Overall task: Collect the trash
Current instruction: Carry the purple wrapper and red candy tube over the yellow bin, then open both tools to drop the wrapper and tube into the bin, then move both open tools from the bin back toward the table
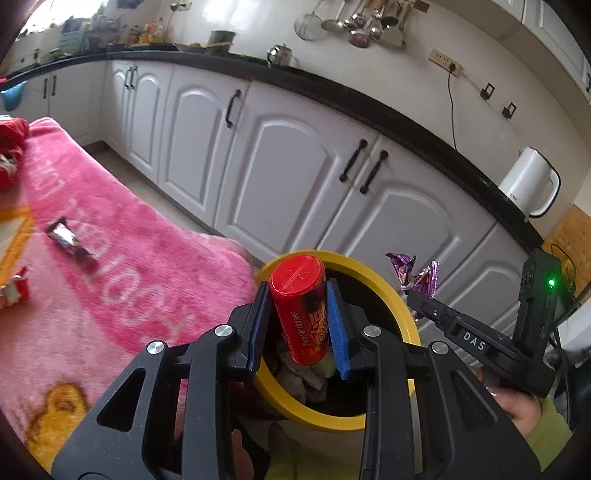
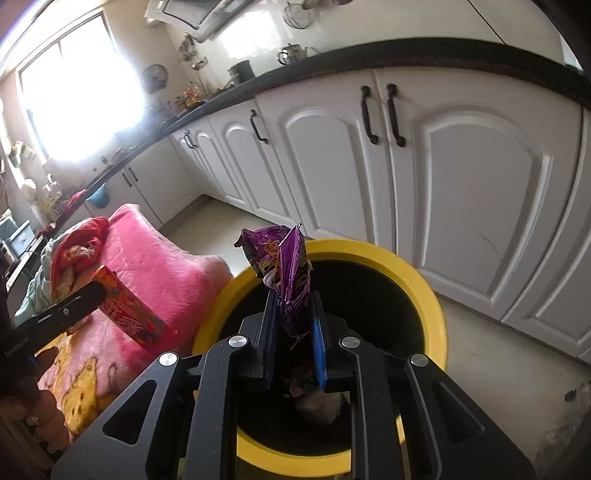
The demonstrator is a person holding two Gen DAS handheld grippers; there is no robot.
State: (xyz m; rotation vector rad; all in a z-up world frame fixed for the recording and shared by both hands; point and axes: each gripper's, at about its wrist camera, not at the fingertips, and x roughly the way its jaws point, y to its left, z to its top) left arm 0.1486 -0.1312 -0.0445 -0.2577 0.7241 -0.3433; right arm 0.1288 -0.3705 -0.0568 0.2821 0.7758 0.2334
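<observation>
Left tool point(image 1: 299, 317) clamps red tube point(image 1: 301, 310), poised over yellow-rimmed bin point(image 1: 391, 295). Right tool point(image 2: 295, 325) pinches purple wrapper point(image 2: 284, 266) above same bin point(image 2: 424, 291). Silver wrapper point(image 1: 68, 242) lies far left on pink blanket point(image 1: 140, 266).

A home kitchen: white cabinets point(image 1: 280, 177) under a black countertop point(image 1: 369, 107), kettle point(image 1: 528, 184), hanging utensils point(image 1: 362, 22).
</observation>
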